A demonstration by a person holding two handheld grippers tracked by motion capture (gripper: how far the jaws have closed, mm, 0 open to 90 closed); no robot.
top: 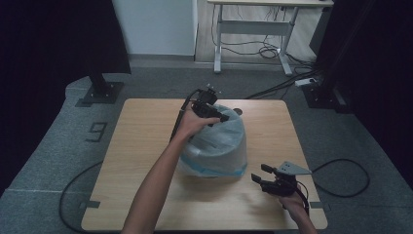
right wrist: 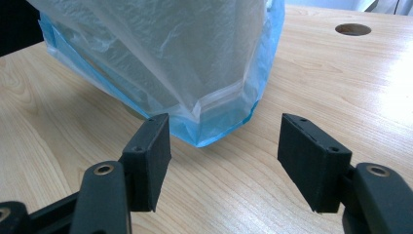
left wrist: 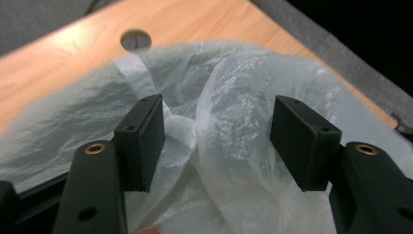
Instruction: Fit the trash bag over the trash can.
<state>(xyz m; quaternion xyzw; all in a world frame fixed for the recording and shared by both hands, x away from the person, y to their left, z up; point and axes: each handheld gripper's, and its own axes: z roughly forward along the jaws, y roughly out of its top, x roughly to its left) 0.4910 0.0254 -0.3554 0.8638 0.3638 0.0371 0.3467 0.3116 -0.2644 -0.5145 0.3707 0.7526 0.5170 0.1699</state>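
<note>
Bag: clear plastic bag with a blue band along its lower edge, bulging over something rounded, standing mid-table, slightly toward the far side.
Bag top: crumpled folds of film gathered at the far upper end, rising between the left jaws in the left gripper view.
Left gripper: left gripper at the far top of the bag, held from the near left by the left hand; jaws spread, film between the pads, neither pad seen pressing on it.
Right gripper: right gripper low over the near right of the table, pointed left toward the bag; jaws spread with nothing between them, the bag's blue corner just beyond the tips.
Table: light wooden table, round hole in the top, just beyond the bag's far side.
Floor: grey carpet, black cable looping at the right.
</note>
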